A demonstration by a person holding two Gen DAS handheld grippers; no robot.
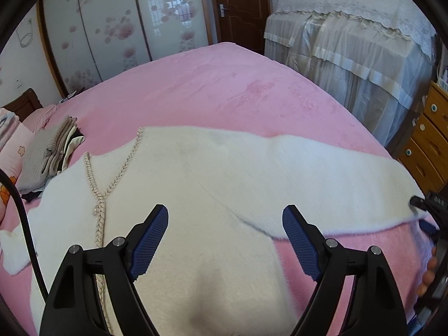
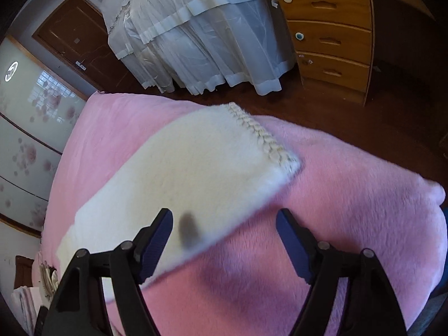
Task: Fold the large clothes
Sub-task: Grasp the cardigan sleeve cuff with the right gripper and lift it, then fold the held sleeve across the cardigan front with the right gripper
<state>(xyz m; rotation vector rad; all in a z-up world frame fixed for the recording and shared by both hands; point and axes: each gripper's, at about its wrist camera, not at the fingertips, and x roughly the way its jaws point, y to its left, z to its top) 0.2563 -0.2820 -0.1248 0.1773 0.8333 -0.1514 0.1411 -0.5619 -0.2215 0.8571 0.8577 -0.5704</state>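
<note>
Two wrist fisheyes, both looking along my fingers down at the bed.

My left camera sits close above the white cardigan (image 1: 196, 184) and faces across the pink bedspread (image 1: 212, 89) toward the floral wardrobe doors (image 1: 112, 25) and the brown door (image 1: 240, 8); my left gripper (image 1: 225, 235) frames the bottom edge. My right camera hangs near the bed's corner, tilted toward the sleeve cuff (image 2: 260, 134), the wooden drawers (image 2: 330, 28) and the floor; my right gripper (image 2: 224, 238) fills its foreground. Both views share the cardigan's sleeve, the bedspread, the white draped cover (image 1: 350, 42), the drawers and the brown door. The right gripper's edge shows at the far right of the left view.
</note>
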